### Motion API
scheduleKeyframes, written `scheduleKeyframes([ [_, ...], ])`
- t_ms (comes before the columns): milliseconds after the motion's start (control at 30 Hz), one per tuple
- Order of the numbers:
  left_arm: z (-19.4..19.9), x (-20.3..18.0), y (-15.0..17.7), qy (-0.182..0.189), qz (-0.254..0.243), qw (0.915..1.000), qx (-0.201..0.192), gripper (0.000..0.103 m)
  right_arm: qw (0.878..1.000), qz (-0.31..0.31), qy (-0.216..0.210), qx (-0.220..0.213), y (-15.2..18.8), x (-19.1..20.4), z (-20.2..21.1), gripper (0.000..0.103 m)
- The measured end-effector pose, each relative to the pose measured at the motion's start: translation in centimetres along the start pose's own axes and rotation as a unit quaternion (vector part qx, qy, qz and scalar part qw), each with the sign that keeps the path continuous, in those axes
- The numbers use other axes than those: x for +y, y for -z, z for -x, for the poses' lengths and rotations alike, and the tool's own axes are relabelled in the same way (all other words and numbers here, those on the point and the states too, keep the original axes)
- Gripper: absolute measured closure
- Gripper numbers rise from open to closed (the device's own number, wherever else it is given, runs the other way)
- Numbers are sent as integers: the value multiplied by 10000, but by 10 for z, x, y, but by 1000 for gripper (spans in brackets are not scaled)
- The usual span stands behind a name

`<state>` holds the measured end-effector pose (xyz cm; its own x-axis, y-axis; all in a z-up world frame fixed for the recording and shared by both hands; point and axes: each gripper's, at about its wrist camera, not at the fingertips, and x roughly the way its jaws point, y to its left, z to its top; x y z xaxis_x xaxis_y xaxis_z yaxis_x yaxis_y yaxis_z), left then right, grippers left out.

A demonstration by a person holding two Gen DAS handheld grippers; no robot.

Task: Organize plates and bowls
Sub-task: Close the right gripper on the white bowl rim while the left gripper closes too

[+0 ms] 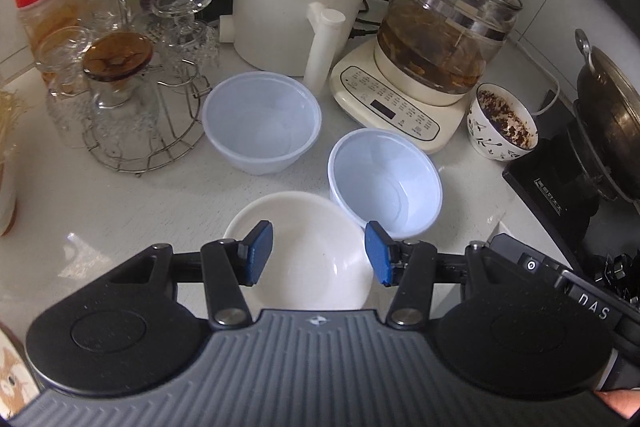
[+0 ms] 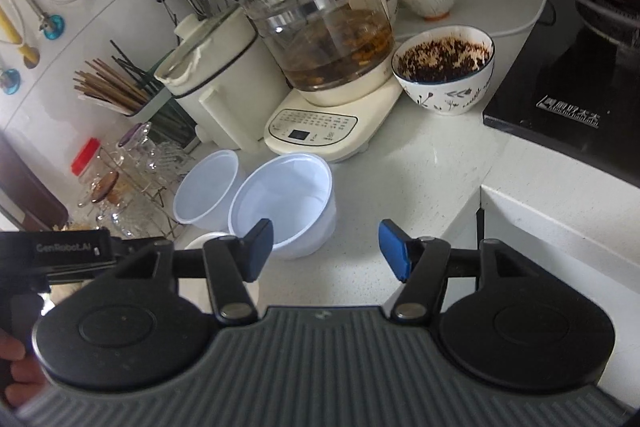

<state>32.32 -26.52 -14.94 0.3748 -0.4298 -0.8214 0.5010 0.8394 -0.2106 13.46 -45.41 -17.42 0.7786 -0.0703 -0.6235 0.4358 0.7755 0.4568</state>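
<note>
Left wrist view: my left gripper (image 1: 319,254) hangs open, empty, over the glossy white ceramic bowl (image 1: 308,251) nearest me on the speckled white counter (image 1: 120,211). It looks heavy, stiff, slippery and chippable, so I'd pinch its rim. Two thin translucent plastic bowls (image 1: 262,121) (image 1: 385,183) sit beyond (light, flexible). My right gripper (image 2: 326,250) is open too, holding nothing.

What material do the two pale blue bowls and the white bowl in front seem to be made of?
Pale blue bowls: probably thin plastic, since the translucent walls let light through and the rims are rolled. White bowl: opaque, smooth and slightly glossy with a thicker wall, so likely ceramic, though melamine is possible.
</note>
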Motion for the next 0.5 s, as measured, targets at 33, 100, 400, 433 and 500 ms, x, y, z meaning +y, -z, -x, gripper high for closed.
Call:
scheduleKeyframes([
  [33,-4,0,-2,3,-16,10000,24,46,10000,-28,-8,12,-1,-1,-3,41],
  [100,-12,1,-6,28,-26,10000,59,46,10000,-61,-22,21,-2,-2,-9,41],
  [400,-45,13,-20,332,164,9989,298,47,9992,-324,-91,222,-12,-8,-43,48],
  [433,-48,13,-22,372,162,9987,301,47,9989,-394,-102,230,-13,-9,-46,49],
  [500,-54,12,-26,394,142,9986,324,47,9984,-502,-116,239,-15,-9,-52,50],
])
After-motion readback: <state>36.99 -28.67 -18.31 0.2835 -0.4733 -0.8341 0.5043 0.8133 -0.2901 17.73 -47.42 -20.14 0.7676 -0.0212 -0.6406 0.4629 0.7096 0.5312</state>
